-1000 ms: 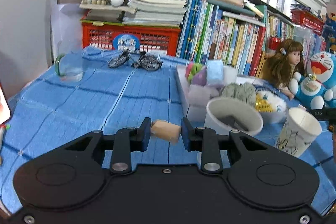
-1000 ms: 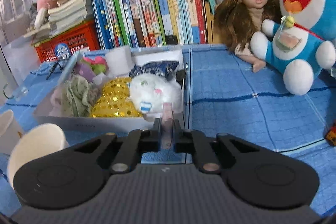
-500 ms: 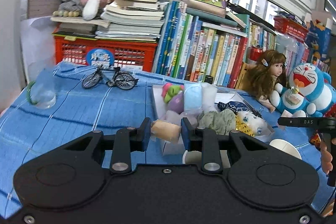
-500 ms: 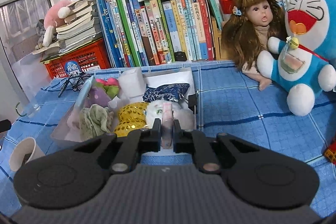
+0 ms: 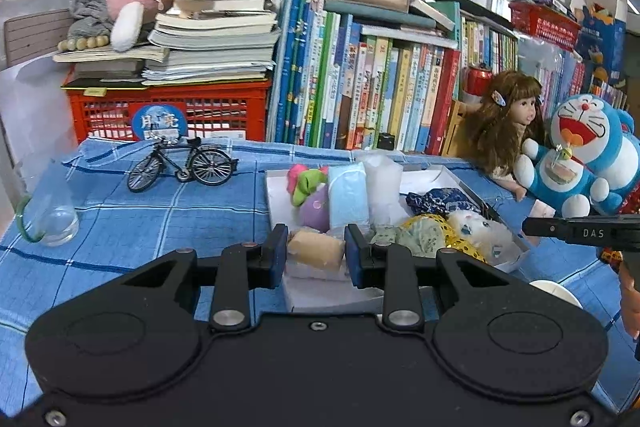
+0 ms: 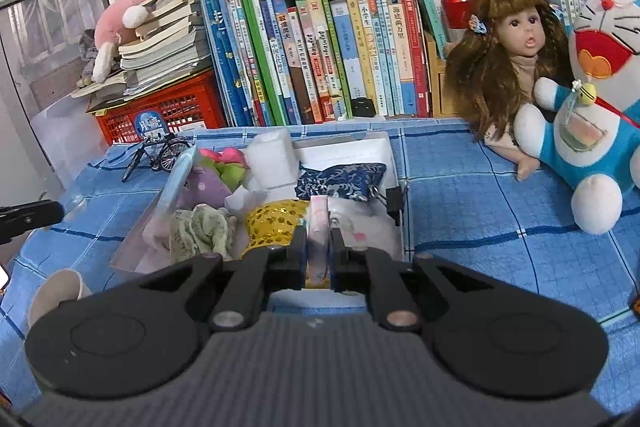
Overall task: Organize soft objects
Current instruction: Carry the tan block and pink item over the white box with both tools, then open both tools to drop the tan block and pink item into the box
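Observation:
My left gripper [image 5: 316, 251] is shut on a tan foam block [image 5: 317, 254], held above the near end of a white tray [image 5: 328, 297]. The tray holds several soft things: a purple and green plush [image 5: 310, 193], a pale blue pad [image 5: 347, 195], a white foam piece [image 5: 383, 187], a blue patterned pouch [image 5: 440, 201], a green cloth [image 5: 420, 233] and a white plush [image 5: 480, 233]. In the right wrist view my right gripper [image 6: 318, 251] is shut on a thin pale pink pad [image 6: 318, 223], above the white tray [image 6: 352, 147] near the gold sequin piece [image 6: 276, 223].
A toy bicycle [image 5: 182, 163] and a glass cup [image 5: 50, 205] stand on the blue checked cloth [image 5: 132, 223] to the left. Paper cups [image 6: 56, 293] sit near the tray's front. A doll [image 6: 508, 59] and a blue plush cat [image 6: 592, 99] lean against the book row [image 5: 380, 95] on the right.
The left gripper rose and swung right with the tan block, from beside the paper cups to over the tray's near end. The right gripper lifted a little with its pink pad.

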Demonstrator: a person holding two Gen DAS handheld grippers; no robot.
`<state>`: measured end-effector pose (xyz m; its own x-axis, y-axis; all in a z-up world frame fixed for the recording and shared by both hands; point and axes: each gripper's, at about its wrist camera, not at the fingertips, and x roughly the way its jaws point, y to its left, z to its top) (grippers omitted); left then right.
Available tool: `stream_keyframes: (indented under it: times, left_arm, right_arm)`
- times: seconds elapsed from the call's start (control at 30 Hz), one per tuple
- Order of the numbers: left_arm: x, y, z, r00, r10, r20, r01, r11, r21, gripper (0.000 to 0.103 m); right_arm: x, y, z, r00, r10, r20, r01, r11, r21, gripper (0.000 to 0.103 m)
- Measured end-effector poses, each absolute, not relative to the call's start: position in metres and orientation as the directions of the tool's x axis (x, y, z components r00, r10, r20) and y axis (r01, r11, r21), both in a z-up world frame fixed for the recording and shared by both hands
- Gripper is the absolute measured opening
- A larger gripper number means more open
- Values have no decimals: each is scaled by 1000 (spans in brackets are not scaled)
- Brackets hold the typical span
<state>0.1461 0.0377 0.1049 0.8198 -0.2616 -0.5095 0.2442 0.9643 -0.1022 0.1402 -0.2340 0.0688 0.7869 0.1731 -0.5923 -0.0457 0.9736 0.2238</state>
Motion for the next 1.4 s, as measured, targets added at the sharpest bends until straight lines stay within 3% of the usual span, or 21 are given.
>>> stream_keyframes:
  times: [0.77, 1.33, 1.4]
  left_arm:
    - [264, 9, 77, 543, -347, -765, 316, 928, -196, 29]
    - [288, -1, 49, 524, -314, -792, 307, 937, -168, 29]
    - [286, -1, 51, 532, -313, -787, 308, 937, -164, 36]
  right_arm:
    - [203, -193, 71, 681, 203, -704, -103, 978, 182, 14]
    - [237, -189, 50, 628, 181, -757, -65, 981, 181, 15]
    - [238, -188, 47, 623, 183, -761, -65, 981, 183, 19]
